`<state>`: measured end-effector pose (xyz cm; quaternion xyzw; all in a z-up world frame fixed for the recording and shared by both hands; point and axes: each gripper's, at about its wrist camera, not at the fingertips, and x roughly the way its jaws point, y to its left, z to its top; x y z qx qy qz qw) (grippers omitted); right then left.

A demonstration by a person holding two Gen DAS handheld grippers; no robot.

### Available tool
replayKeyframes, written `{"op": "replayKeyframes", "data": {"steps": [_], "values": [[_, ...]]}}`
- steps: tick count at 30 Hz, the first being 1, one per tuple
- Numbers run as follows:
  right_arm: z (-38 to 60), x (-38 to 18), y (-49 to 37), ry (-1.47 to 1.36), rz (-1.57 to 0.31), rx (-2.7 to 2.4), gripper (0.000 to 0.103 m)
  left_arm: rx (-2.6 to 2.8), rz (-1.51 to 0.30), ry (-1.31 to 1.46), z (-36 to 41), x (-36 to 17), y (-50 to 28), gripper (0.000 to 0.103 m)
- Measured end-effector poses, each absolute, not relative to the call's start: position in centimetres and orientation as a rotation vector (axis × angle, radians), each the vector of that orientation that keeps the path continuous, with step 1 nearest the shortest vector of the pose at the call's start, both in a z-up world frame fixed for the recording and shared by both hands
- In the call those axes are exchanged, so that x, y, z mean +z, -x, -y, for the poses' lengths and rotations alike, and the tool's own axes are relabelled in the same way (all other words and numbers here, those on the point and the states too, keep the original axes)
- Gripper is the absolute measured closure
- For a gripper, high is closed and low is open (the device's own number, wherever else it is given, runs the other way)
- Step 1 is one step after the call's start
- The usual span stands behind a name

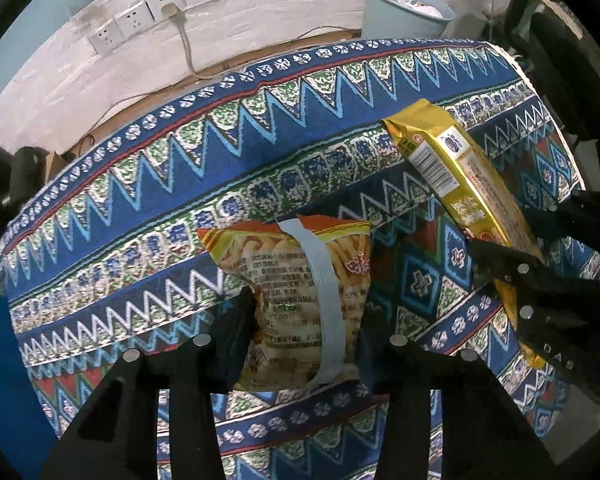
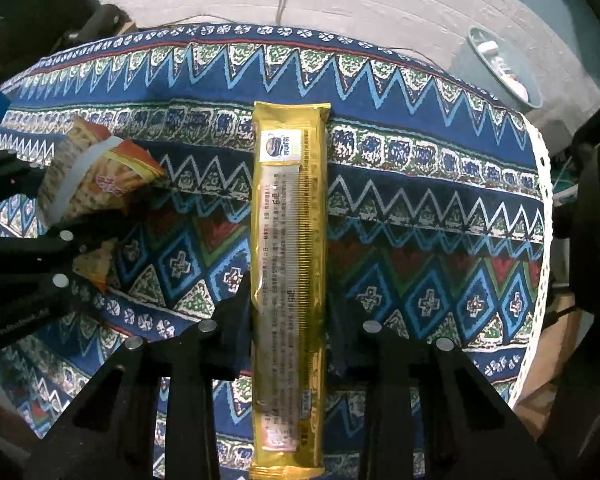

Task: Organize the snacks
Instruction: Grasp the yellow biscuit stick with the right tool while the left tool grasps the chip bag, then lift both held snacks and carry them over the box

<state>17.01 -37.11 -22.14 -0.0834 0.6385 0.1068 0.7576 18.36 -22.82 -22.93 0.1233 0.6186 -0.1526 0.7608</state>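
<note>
Gold pack [image 2: 288, 264] and noodle bag [image 1: 300, 300] sit pinched in our right gripper [image 2: 288, 320] and left gripper [image 1: 300, 332], ready for sorting.

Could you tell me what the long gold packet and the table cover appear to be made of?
The long gold packet looks like metallised plastic film, glossy: it glints and has crimped ends and a printed barcode. The table cover looks like woven or printed fabric, matte: its zigzag pattern shows no shine and it drapes over the edge; which of the two I cannot tell.
</note>
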Motion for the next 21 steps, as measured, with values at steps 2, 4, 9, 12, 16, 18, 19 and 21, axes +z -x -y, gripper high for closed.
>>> {"op": "replayKeyframes", "data": {"steps": [2,4,9,12,16,18,19,21], "values": [[37.1,-22.0,-16.8,0.180,-1.400,0.236,0.072,-0.324,-1.332,-0.282,22.5,-22.5,-18.0,0.061],[36.8,-21.6,-16.4,0.189,-1.399,0.240,0.072,-0.323,-1.328,-0.288,22.2,-22.1,-17.7,0.061],[35.5,-19.7,-15.1,0.196,-1.390,0.250,0.073,-0.305,-1.293,-0.323,21.3,-20.5,-16.1,0.062],[35.0,-18.6,-14.5,0.188,-1.374,0.267,0.073,-0.304,-1.263,-0.343,20.4,-19.2,-14.9,0.062],[34.1,-17.2,-13.6,0.185,-1.355,0.290,0.074,-0.293,-1.240,-0.336,18.2,-17.6,-13.2,0.062],[33.9,-16.6,-13.4,0.186,-1.346,0.302,0.076,-0.289,-1.231,-0.323,16.9,-16.8,-12.5,0.062],[33.6,-16.3,-13.1,0.187,-1.340,0.307,0.076,-0.284,-1.223,-0.321,16.3,-16.5,-12.2,0.062],[33.2,-15.7,-12.9,0.190,-1.326,0.321,0.076,-0.275,-1.213,-0.321,15.5,-15.9,-12.0,0.062]]}}
